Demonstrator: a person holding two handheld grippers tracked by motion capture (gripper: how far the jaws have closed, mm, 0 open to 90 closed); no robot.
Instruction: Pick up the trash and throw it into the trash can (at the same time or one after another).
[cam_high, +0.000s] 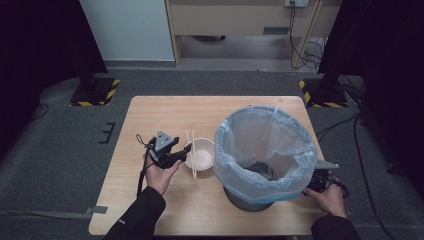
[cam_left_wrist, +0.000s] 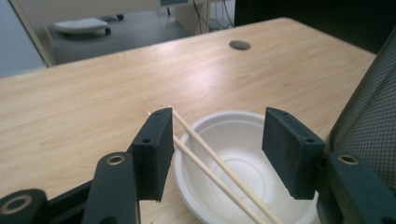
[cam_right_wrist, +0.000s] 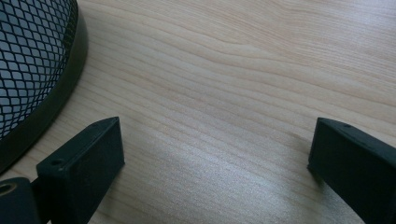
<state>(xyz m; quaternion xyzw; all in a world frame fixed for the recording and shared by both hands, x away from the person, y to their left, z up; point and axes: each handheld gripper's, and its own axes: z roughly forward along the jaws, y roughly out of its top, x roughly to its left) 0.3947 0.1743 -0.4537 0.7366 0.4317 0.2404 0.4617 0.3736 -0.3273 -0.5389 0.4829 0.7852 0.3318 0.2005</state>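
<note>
White foam bowl (cam_left_wrist: 233, 154) with chopsticks (cam_left_wrist: 210, 158) is sitting between our left gripper (cam_left_wrist: 215, 154)'s half-open, empty jaws; we are centring before squeezing. Right gripper (cam_right_wrist: 215, 163) is resting wide open, empty.

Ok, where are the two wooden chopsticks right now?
The two wooden chopsticks lie across the white bowl's left rim in the high view, between the left gripper and the lined mesh bin.

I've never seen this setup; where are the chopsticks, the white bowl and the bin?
chopsticks (cam_left_wrist: 212, 161), left gripper view, upper stick's middle.
white bowl (cam_left_wrist: 243, 133), left gripper view, inner wall.
bin (cam_high: 235, 131), high view, bag-covered rim.
</note>
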